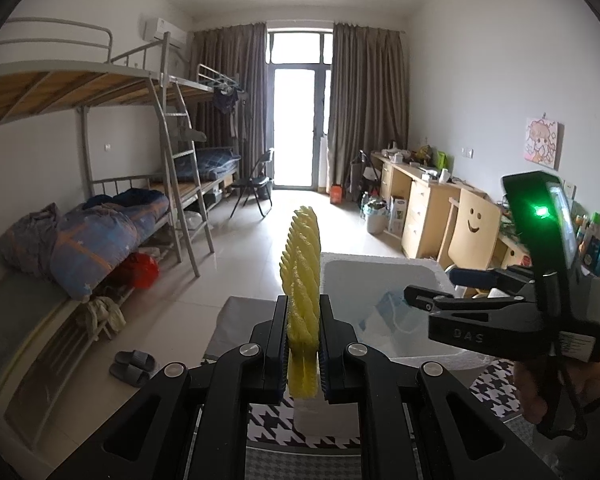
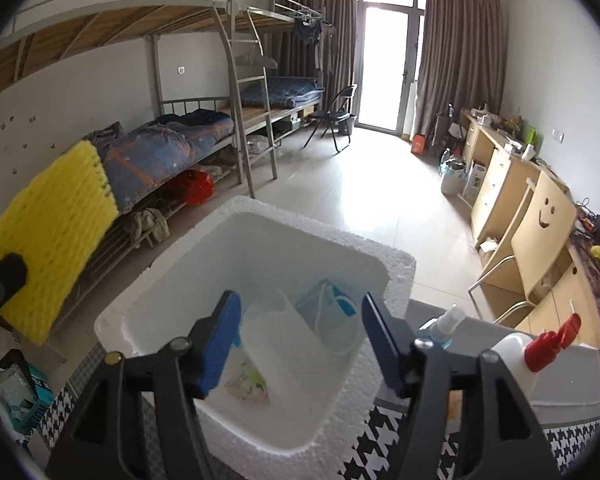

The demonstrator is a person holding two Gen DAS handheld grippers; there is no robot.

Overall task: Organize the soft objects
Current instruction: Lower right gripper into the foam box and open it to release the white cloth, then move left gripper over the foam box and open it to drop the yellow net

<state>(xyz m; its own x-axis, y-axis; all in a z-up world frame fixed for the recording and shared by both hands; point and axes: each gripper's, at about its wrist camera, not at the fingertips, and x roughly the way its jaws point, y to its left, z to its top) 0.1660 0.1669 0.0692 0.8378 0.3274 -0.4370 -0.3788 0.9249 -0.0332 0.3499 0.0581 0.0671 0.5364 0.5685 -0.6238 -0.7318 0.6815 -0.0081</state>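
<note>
My left gripper [image 1: 303, 344] is shut on a yellow foam net sleeve [image 1: 302, 280], held upright above the table's edge; the sleeve also shows at the left of the right wrist view [image 2: 52, 236]. My right gripper [image 2: 300, 340] is open and empty, just above a white foam box [image 2: 396, 264]. It also shows in the left wrist view [image 1: 436, 292], over the box [image 1: 380, 264]. Inside the box lie a white foam net [image 2: 284, 344], a blue face mask [image 2: 332, 312] and a small printed packet [image 2: 248, 384].
The box stands on a houndstooth tablecloth [image 2: 380, 440]. To its right are a spray bottle [image 2: 440, 328] and a white bottle with a red cap [image 2: 540, 344]. A teal box [image 2: 24, 396] lies at the left. Bunk beds [image 2: 180, 140] and desks [image 2: 512, 184] line the room.
</note>
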